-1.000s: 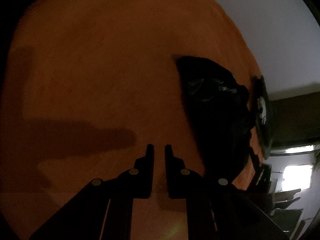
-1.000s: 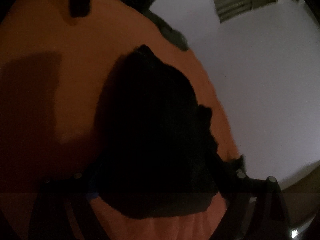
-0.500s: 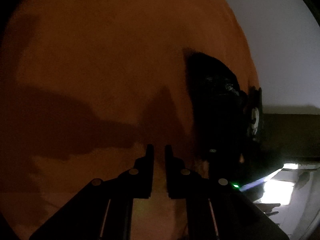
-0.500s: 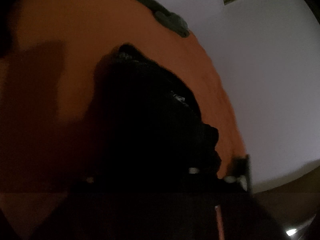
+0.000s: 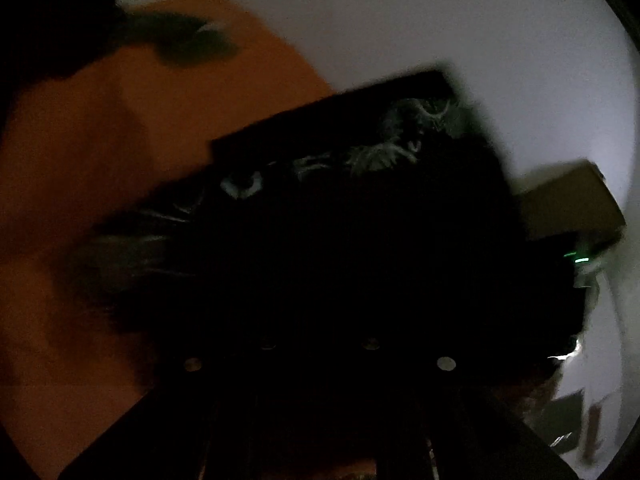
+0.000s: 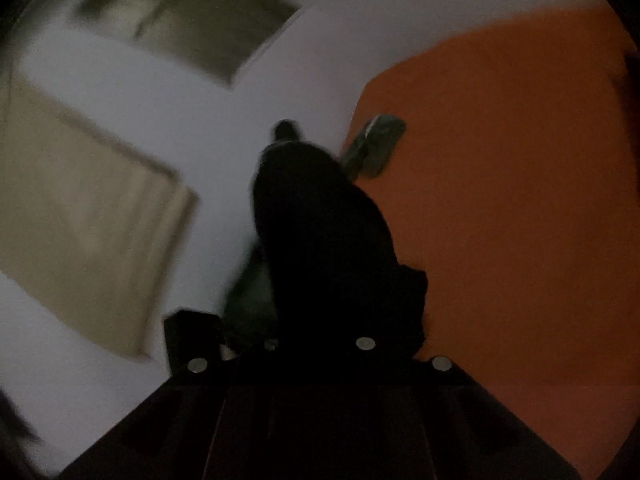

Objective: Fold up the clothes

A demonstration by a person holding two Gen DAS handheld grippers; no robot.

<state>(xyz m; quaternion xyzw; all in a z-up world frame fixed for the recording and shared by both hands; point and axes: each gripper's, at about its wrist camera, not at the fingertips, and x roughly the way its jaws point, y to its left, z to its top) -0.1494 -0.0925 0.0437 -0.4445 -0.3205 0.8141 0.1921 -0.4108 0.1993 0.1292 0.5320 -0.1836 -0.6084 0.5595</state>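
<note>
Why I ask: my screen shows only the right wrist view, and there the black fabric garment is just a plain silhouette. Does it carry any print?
Observer: Yes. In the left wrist view the black fabric garment shows a pale blurred print near its upper edge. It is too smeared to tell what it depicts.
Operator: Anything lit beside the garment over there?
Observer: A small green light glows at the garment's right edge in that view.
</note>
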